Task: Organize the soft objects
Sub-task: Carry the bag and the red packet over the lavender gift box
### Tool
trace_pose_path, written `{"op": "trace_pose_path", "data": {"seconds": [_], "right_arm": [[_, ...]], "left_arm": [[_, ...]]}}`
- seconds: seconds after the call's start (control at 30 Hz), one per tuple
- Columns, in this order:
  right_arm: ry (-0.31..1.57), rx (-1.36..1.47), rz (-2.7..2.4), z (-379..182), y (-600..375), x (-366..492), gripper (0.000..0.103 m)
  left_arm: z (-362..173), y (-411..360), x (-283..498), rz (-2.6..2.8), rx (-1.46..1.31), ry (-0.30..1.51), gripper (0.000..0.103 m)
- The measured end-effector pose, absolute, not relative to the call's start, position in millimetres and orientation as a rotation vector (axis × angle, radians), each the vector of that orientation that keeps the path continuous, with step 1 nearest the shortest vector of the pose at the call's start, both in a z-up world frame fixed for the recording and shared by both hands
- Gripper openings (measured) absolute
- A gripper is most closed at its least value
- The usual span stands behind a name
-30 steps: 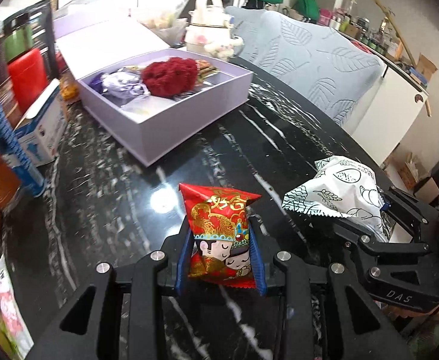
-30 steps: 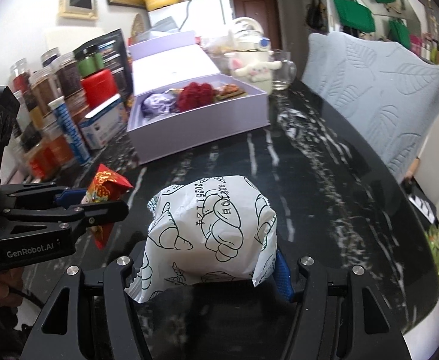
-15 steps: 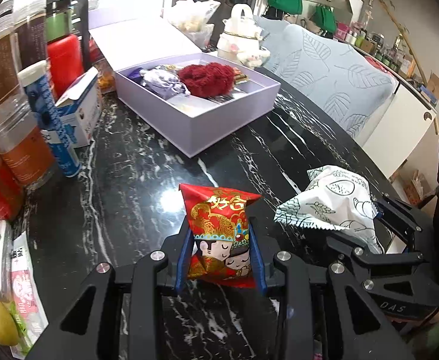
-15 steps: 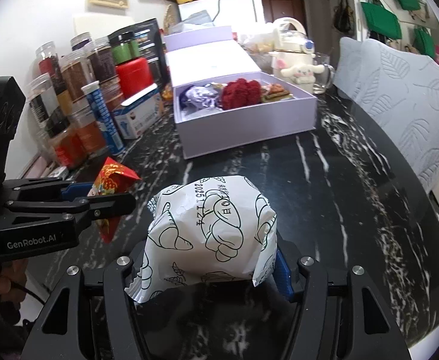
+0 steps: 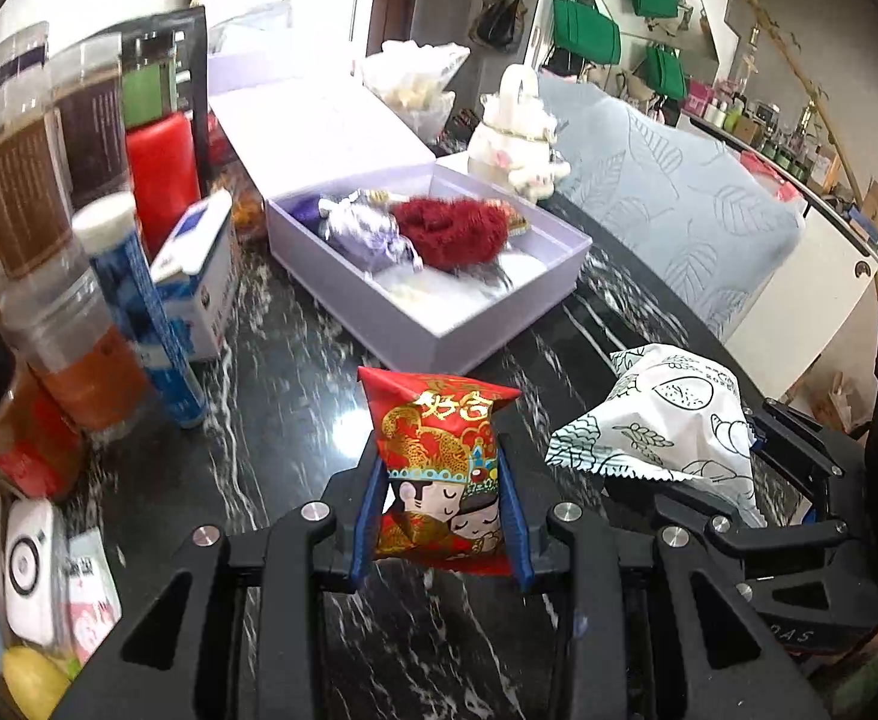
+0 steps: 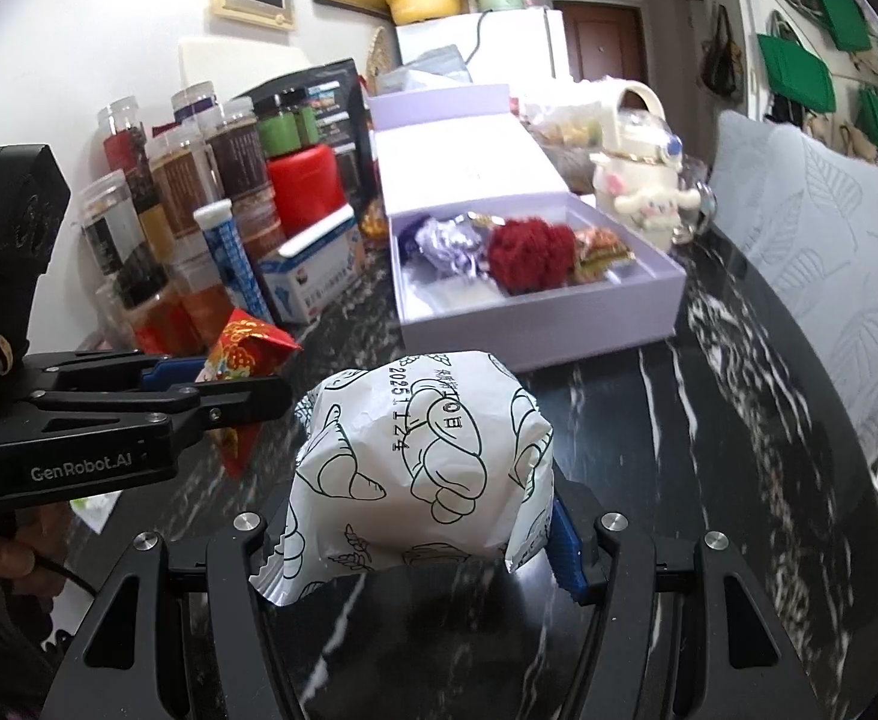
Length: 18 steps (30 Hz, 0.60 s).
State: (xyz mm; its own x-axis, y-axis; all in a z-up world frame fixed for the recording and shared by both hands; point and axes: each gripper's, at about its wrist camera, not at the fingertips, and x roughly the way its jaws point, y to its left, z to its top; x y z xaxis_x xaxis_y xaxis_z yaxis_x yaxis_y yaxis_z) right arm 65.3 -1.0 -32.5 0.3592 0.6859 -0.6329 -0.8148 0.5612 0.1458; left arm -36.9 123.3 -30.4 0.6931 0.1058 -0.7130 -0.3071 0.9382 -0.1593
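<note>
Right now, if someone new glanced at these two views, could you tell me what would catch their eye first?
Most striking is the glossy red snack packet with cartoon faces, upright and pinched in the left claw. Beside it, the right claw grips a puffy white wrapper printed with croissant drawings. Beyond both, on the black marble table, sits an open lilac gift box holding a fluffy dark red ball and a crinkled purple foil bundle.

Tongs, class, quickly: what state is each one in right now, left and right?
Left tongs: closed on the red snack packet.
Right tongs: closed on the white printed bag.
</note>
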Motion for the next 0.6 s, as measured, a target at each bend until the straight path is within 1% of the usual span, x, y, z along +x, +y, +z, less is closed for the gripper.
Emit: {"op": "trace_pose_path", "data": {"seconds": [0.6], "right_arm": [[0.629,-0.224,1.01,6,27,105,0.063]], "left_arm": [[4,140,6,0.22,-0.236,0.71,0.034]]}}
